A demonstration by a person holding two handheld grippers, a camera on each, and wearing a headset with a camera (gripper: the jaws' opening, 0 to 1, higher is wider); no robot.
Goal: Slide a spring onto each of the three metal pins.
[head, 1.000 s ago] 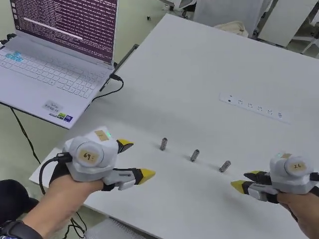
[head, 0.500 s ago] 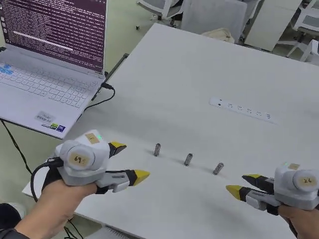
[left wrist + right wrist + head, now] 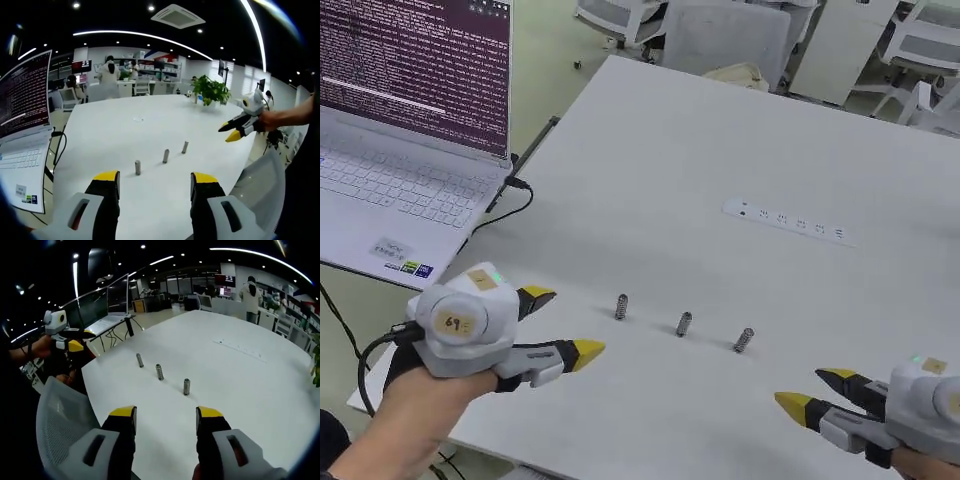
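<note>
The left gripper (image 3: pixel 563 321) hovered low over the near-left edge of the white table (image 3: pixel 720 150). A hand held it pointing right, and its yellow-tipped jaws were spread apart with nothing between them. The right gripper (image 3: pixel 815 388) hovered at the near right, pointing left toward it, its jaws likewise apart and empty. Between the two, well apart from both, three springs (image 3: pixel 684 323) stood upright in a slanting row on the tabletop; the pins inside them could not be made out. One open laptop (image 3: pixel 400 120) sat beside the table's left edge, and one power strip (image 3: pixel 790 222) lay farther back.
</note>
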